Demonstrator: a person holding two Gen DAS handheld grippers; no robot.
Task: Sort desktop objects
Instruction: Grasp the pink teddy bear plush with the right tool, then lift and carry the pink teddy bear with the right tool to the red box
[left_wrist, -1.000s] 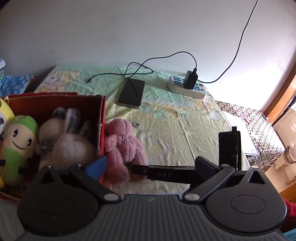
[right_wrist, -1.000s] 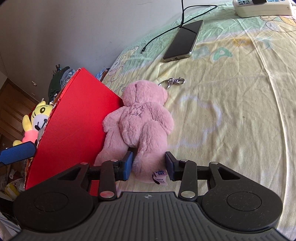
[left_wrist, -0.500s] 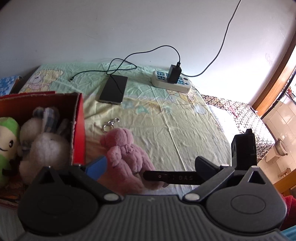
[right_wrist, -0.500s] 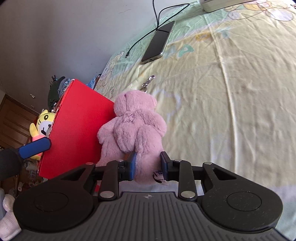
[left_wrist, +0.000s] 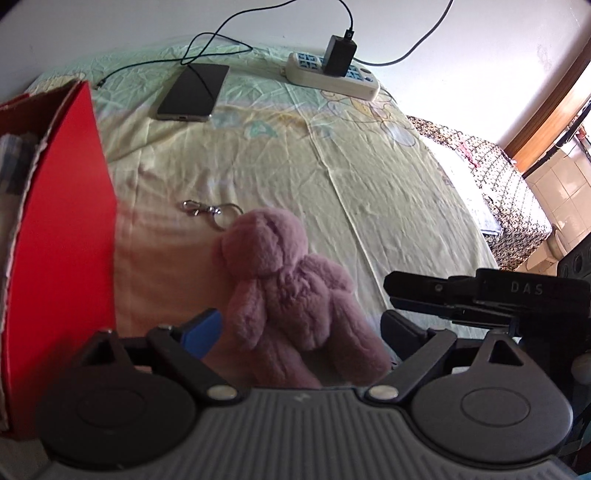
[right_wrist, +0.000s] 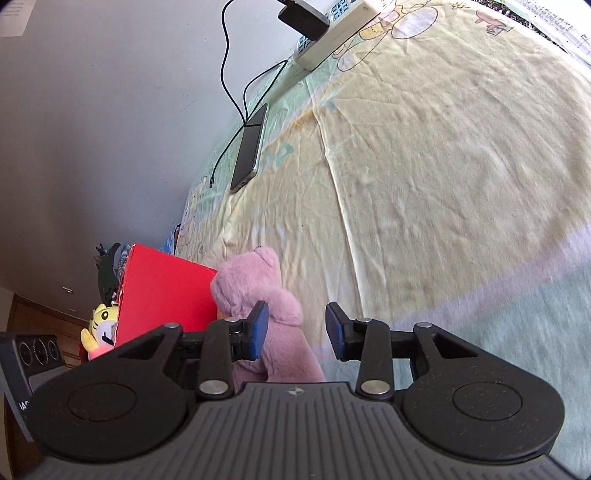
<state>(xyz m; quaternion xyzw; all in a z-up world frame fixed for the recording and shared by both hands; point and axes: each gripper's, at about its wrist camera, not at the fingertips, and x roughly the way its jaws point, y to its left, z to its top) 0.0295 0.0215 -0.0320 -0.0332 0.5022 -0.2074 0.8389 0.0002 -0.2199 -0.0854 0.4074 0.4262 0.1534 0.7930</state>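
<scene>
A pink plush bear (left_wrist: 291, 295) lies on the yellow-green sheet, just right of the red cardboard box (left_wrist: 62, 240). My left gripper (left_wrist: 300, 329) is open wide, its fingers either side of the bear's lower body. From the right comes my right gripper (left_wrist: 391, 291), its tips close to the bear's side. In the right wrist view the right gripper (right_wrist: 297, 328) is open. The bear (right_wrist: 255, 288) rests against its left finger, and sheet shows between the bear and the right pad. The box (right_wrist: 166, 291) stands just behind the bear.
A metal keyring clip (left_wrist: 201, 210) lies above the bear's head. A phone (left_wrist: 192, 92), a power strip (left_wrist: 332, 75) with a black charger and cables lie near the wall. A yellow tiger plush (right_wrist: 101, 325) sits by the box. The bed's edge drops off at right.
My left gripper moved right and down so that its fingers straddle the bear. The right gripper, pinching the bear's leg half a second ago, has widened and tilted. The bear sits farther from the box.
</scene>
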